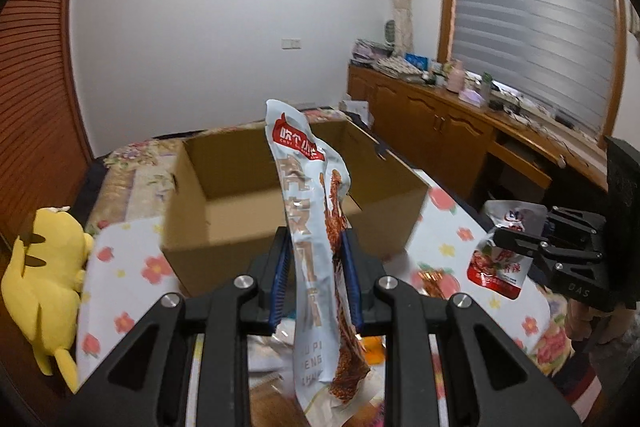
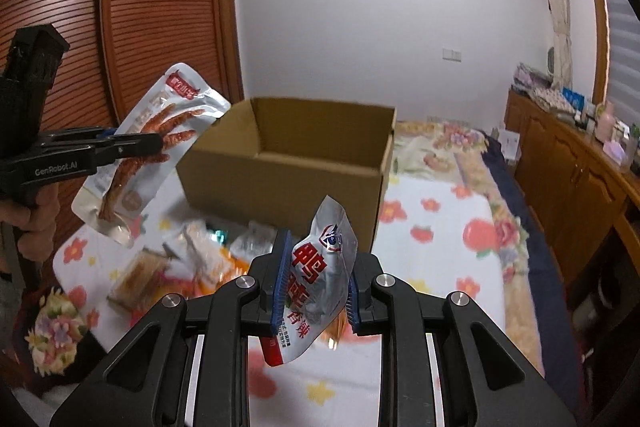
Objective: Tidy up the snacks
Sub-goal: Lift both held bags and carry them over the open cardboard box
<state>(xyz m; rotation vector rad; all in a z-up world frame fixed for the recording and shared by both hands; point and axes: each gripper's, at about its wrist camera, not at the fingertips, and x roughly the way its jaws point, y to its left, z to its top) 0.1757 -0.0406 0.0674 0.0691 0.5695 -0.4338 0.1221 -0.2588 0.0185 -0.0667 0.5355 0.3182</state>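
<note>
My left gripper [image 1: 316, 247] is shut on a tall pale-blue chicken-feet snack pouch [image 1: 310, 211], held upright in the air in front of an open cardboard box [image 1: 224, 223]. The same pouch [image 2: 156, 143] and left gripper [image 2: 160, 143] show at the left of the right wrist view. My right gripper [image 2: 314, 259] is shut on a silver-and-red duck snack pouch [image 2: 320, 275], held above the bed short of the box [image 2: 280, 179]. That pouch [image 1: 500, 255] and the right gripper [image 1: 500, 239] show at the right of the left wrist view.
Several loose snack packs [image 2: 192, 259] lie on the flowered bedsheet [image 2: 440, 267] in front of the box. A yellow plush toy [image 1: 44, 267] sits at the bed's left edge. A wooden cabinet [image 1: 440, 123] with clutter runs along the right wall, and a slatted wardrobe [image 2: 120, 7] stands on the left.
</note>
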